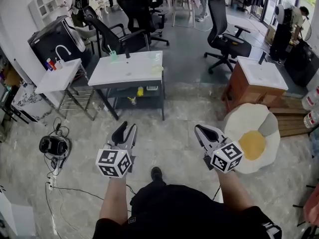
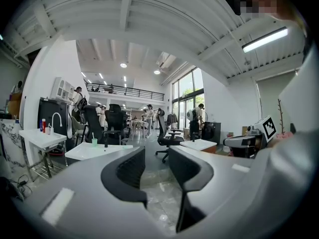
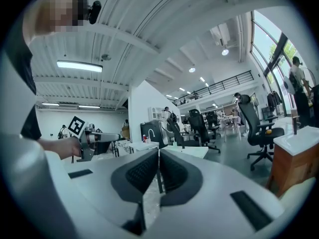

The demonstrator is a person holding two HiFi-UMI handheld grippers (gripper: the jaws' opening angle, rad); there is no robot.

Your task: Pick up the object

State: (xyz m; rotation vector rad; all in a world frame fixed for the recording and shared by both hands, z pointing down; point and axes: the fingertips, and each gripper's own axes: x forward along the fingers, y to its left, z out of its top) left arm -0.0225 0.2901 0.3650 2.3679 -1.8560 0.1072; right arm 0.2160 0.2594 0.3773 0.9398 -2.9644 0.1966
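I stand on a marble floor with both grippers held out at waist height, and neither holds anything. My left gripper (image 1: 127, 127) is open, with only floor showing in the gap between its jaws (image 2: 156, 158). My right gripper (image 1: 198, 129) is shut, its pads meeting with nothing between them (image 3: 158, 158). About a step ahead stands a white sink-top table (image 1: 130, 69) with a small green cup (image 1: 113, 55) at its back left corner. A yellow item (image 1: 140, 91) lies on the shelf under it. I cannot tell which object the task means.
A fried-egg-shaped cushion seat (image 1: 255, 139) is close on my right, and a wooden cabinet with a white basin (image 1: 256, 81) stands beyond it. To the left are a second white sink stand (image 1: 59, 77) and a black device with cables (image 1: 54, 146) on the floor. Office chairs (image 1: 227, 39) stand further back.
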